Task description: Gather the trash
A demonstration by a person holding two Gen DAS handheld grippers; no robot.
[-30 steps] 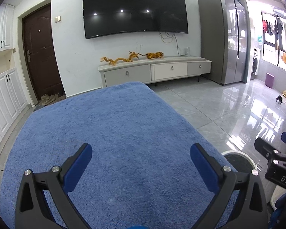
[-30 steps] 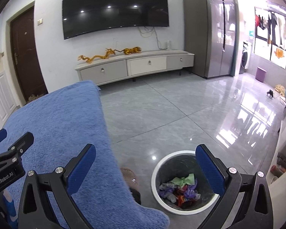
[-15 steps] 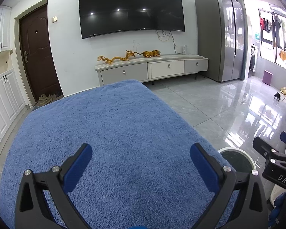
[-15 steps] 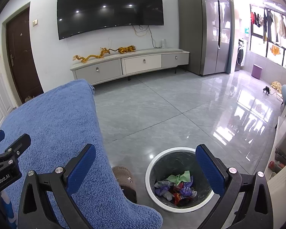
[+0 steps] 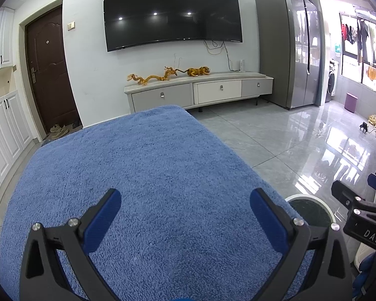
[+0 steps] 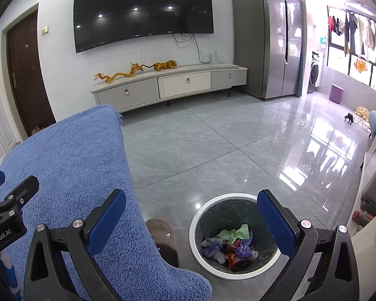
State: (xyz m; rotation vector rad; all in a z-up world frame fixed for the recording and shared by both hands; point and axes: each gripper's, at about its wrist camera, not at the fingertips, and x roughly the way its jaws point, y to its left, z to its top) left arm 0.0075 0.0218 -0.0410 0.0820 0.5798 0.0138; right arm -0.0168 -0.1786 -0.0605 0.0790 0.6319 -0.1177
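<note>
Landmark: the trash bin (image 6: 235, 235), a round grey bin with a white rim, standing on the tiled floor (image 6: 213, 150) just beside the edge of the blue towel (image 5: 137, 175).
Step in hand: judged from how things lie, the collecting looks close to done or done; the towel surface shows no loose trash in either view.
Trash: crumpled wrappers (image 6: 229, 245) in green, purple, red and white lie in a heap at the bottom of the bin.
Right gripper (image 6: 191, 223): spread wide and empty, its 2 blue pads apart, hanging above the bin's near left side; 1 finger sits over the towel edge, the other over the bin's right rim.
Left gripper (image 5: 185, 222): also spread wide with nothing between the pads, held over the towel, on the side away from the bin.
Bin from the left view: only part of the rim (image 5: 310, 198) shows, past the towel's right edge.
Beside the bin: a brown knitted thing (image 6: 163, 235) rests on the floor between the bin and the towel's hanging edge; what it is I cannot tell.
Next move: probably a check of the towel and floor near the bin for leftover scraps; if any turn up, 1 claw must come down around the scrap, close, then carry it over the rim.
Risk: light wrappers could slip from the pads short of the bin.
</note>
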